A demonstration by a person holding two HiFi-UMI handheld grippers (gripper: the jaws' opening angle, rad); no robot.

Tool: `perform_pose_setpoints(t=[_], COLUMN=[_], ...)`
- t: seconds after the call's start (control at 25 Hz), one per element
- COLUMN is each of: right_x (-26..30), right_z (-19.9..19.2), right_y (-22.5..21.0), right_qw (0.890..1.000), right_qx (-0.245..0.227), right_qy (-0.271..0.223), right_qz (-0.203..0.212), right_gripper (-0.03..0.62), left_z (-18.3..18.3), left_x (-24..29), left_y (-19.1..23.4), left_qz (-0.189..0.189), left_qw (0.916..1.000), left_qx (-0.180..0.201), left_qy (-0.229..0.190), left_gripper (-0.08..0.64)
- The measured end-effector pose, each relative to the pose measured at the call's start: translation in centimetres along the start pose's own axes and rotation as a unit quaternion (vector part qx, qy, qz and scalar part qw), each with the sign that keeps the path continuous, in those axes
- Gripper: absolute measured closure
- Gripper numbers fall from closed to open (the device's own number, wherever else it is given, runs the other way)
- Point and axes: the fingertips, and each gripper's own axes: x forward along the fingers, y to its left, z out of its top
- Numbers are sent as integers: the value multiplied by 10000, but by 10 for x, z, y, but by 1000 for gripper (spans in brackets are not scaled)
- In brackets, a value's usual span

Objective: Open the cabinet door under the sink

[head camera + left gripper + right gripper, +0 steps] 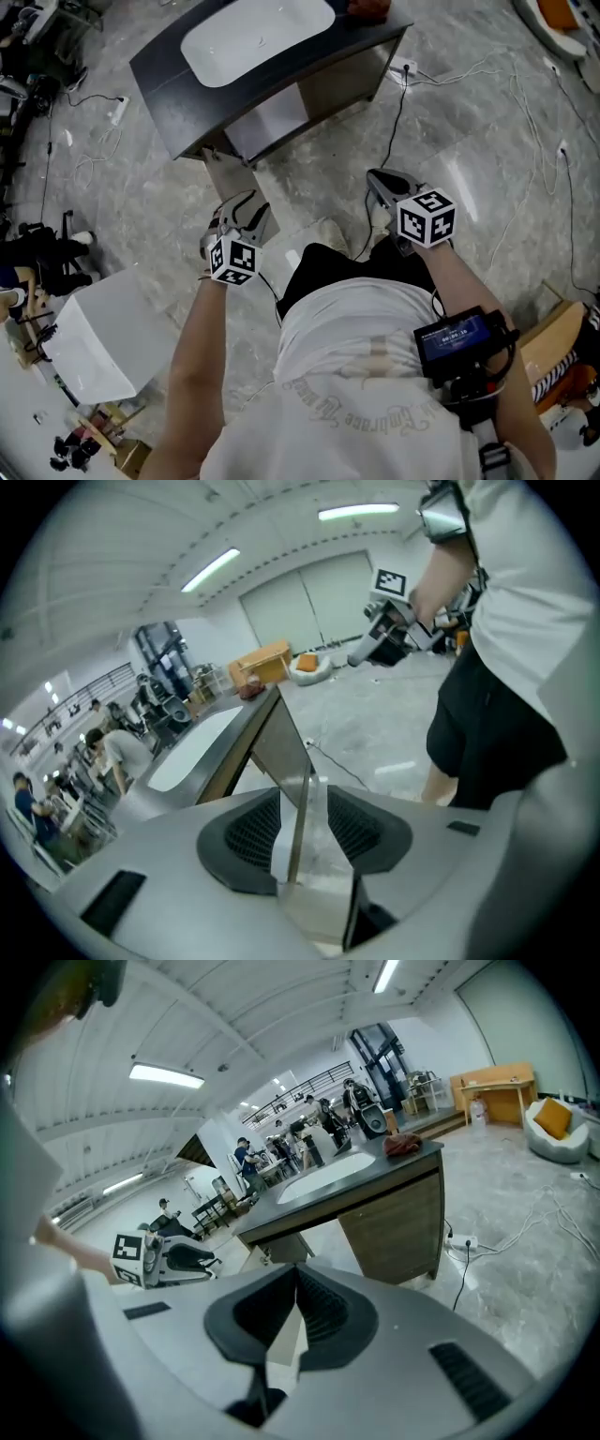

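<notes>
Cabinet door (228, 178) swung open, grey marble floor (450, 122), left fingers (324, 844) narrowly apart, right fingers (286, 1335) together, both empty.

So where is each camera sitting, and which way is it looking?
Head view: on the person's head, looking steeply down at the sink cabinet and its open door; shows both forearms, left hand-held gripper, right hand-held gripper.
Left gripper view: on the left hand-held gripper, looking along its jaws at the sink cabinet; shows the person's shorts.
Right gripper view: on the right one, facing the cabinet; shows its jaws.
Shared: all see the sink cabinet; each gripper view sees the other gripper.
</notes>
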Motion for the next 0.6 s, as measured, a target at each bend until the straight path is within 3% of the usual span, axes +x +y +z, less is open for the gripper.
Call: perform_pose_setpoints(t=[0.24, 0.32, 0.44, 0.52, 0.6], right_x=[-21, -26, -27, -28, -26], right_z=[29, 37, 45, 48, 51], right_y=[-3, -7, -15, -23, -33], right_qw=[9993, 9990, 9990, 9991, 9994], right_qx=[113, 133, 145, 172, 143], right_qy=[-320, -365, -380, -366, -314], right_qz=[-167, -202, -202, -157, -85], right_gripper=[577, 577, 577, 577, 577], left_z=[40, 52, 69, 82, 94], left_x=[17, 21, 24, 27, 31], left_y=[-12, -16, -19, -22, -22], left_qz=[-147, -356, -519, -511, -436], left_qw=[9921, 9837, 9629, 9562, 9553], left_qx=[-1131, -1634, -2515, -2753, -2814], left_qy=[-521, -659, -829, -850, -797], left_gripper=[440, 454, 509, 526, 532])
